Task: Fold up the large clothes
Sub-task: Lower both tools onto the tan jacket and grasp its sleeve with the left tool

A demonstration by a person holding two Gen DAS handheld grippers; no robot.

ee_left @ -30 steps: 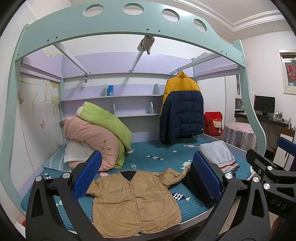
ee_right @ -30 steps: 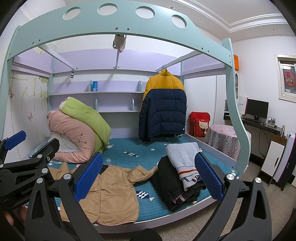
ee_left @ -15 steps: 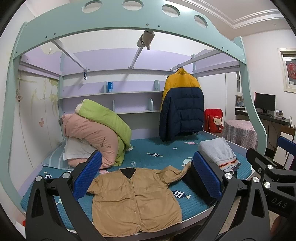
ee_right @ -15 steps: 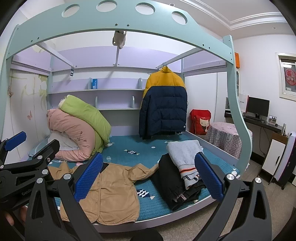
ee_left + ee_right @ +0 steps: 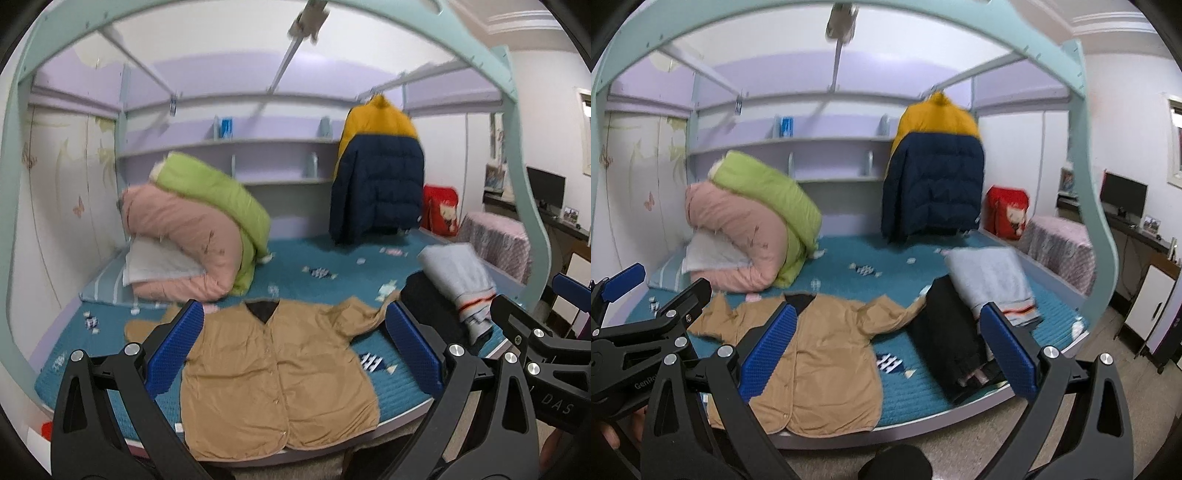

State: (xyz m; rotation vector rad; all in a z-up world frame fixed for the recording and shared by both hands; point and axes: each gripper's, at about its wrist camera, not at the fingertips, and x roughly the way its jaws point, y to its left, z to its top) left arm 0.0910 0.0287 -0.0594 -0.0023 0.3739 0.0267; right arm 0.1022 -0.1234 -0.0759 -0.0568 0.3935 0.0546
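Observation:
A tan button-front jacket [image 5: 273,373] lies flat, front up, at the near edge of the blue bed mat [image 5: 325,273]; it also shows in the right wrist view [image 5: 820,365]. Its right sleeve reaches toward a black garment [image 5: 953,339] with a folded grey garment [image 5: 990,280] on top. My left gripper [image 5: 295,350] is open and empty, held above the jacket, apart from it. My right gripper [image 5: 886,350] is open and empty, to the right of the left one, above the jacket's right side.
Pink and green rolled quilts [image 5: 192,229] lie at the back left. A navy and yellow puffer coat [image 5: 376,177] hangs from the rail at the back right. The mint bed frame [image 5: 517,155] arches overhead. A covered table [image 5: 1060,247] and a desk with monitor [image 5: 1123,195] stand right.
Both grippers have moved forward toward the bed and tilted down a little; the jacket looks larger and nearer. Both stay open and empty. The frames are slightly blurred by motion.

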